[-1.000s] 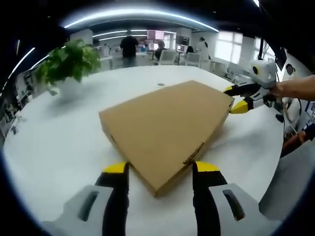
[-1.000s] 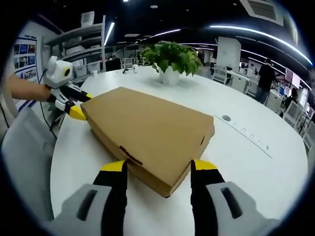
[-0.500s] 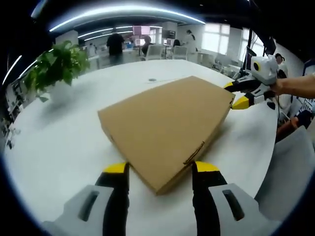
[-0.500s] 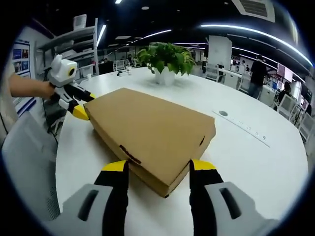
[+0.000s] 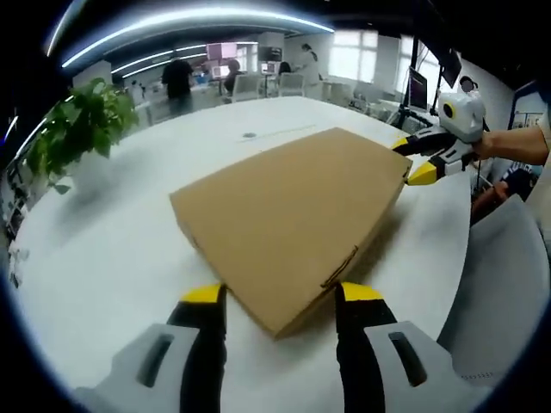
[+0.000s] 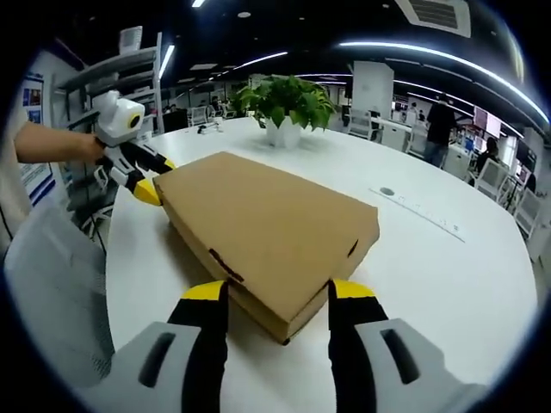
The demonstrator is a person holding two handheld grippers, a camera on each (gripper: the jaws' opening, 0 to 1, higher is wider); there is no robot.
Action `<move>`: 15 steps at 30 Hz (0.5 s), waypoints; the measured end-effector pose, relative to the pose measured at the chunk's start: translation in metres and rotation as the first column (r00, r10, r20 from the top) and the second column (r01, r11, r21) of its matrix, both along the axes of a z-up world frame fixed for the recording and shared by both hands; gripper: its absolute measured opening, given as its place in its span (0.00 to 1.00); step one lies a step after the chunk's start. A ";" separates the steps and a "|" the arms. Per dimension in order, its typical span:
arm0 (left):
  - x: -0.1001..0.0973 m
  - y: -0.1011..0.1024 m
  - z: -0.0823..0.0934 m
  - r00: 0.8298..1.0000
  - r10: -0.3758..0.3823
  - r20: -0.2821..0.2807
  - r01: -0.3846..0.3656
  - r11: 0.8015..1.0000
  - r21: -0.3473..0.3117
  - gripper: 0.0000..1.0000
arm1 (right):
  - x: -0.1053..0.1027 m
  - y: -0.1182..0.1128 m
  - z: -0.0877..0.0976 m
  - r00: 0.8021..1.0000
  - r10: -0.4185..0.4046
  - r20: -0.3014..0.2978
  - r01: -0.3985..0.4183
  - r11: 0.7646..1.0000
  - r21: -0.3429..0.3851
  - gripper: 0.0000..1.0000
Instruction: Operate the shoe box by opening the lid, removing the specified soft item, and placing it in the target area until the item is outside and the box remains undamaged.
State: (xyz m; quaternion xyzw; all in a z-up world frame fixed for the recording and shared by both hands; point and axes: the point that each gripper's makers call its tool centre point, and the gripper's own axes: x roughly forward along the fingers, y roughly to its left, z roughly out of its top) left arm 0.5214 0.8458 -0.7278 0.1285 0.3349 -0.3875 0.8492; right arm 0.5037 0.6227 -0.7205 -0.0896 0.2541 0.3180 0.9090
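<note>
Shoe box point(image 5: 288, 219), brown cardboard with its lid down, is seen lying flat on the white counter point(image 5: 103, 258). One corner is bracketed by the left gripper point(image 5: 277, 297), its fingers spread wide on either side. The opposite corner is straddled likewise by the right gripper point(image 6: 274, 291), fingers apart. A potted plant point(image 6: 284, 103) stands beyond the box.

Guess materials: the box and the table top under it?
Shoe box: looks like plain brown cardboard, matte, with die-cut tab slots along the lid edge. Table: smooth white top, faint sheen, likely laminate or painted board; can't tell which.
</note>
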 end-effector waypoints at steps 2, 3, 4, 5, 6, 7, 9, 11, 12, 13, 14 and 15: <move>-0.001 0.002 0.000 1.000 -0.011 -0.004 0.011 1.000 0.002 0.49 | -0.005 0.001 0.000 1.000 -0.013 0.002 0.013 1.000 0.006 0.42; -0.001 0.002 0.000 1.000 -0.016 -0.005 0.016 1.000 0.004 0.49 | -0.008 0.002 0.000 1.000 -0.021 0.001 0.021 1.000 0.010 0.41; -0.002 0.003 0.000 1.000 -0.021 -0.007 0.021 1.000 0.005 0.49 | -0.009 0.003 0.000 1.000 -0.023 0.000 0.023 1.000 0.011 0.41; -0.002 0.004 0.000 1.000 -0.028 -0.009 0.028 1.000 0.006 0.49 | -0.012 0.004 0.000 1.000 -0.029 0.000 0.029 1.000 0.012 0.41; -0.003 0.005 0.000 0.999 -0.035 -0.010 0.035 0.999 0.007 0.49 | -0.014 0.005 0.000 0.999 -0.032 0.000 0.032 0.999 0.013 0.41; -0.004 0.006 0.000 0.999 -0.039 -0.012 0.039 0.999 0.007 0.49 | -0.018 0.006 0.000 0.999 -0.034 0.001 0.034 0.999 0.010 0.41; -0.005 0.008 0.000 0.999 -0.046 -0.014 0.046 0.999 0.009 0.49 | -0.023 0.009 0.000 0.999 -0.037 0.003 0.037 0.999 0.010 0.40; -0.007 0.011 0.000 0.998 -0.054 -0.016 0.055 0.998 0.010 0.48 | -0.027 0.011 0.000 0.999 -0.042 0.003 0.042 0.999 0.013 0.40; -0.008 0.012 0.000 0.998 -0.058 -0.017 0.058 0.998 0.010 0.48 | -0.029 0.012 0.000 0.999 -0.043 0.003 0.043 0.999 0.013 0.40; -0.009 0.013 -0.001 0.998 -0.062 -0.018 0.062 0.998 0.012 0.48 | -0.031 0.014 0.000 0.999 -0.044 0.003 0.044 0.999 0.012 0.39; -0.010 0.014 -0.001 0.998 -0.064 -0.019 0.064 0.998 0.012 0.48 | -0.032 0.014 0.000 0.999 -0.044 0.004 0.043 0.999 0.012 0.39; -0.011 0.015 -0.001 0.998 -0.068 -0.019 0.068 0.998 0.013 0.48 | -0.034 0.015 0.001 0.999 -0.044 0.003 0.044 0.999 0.011 0.39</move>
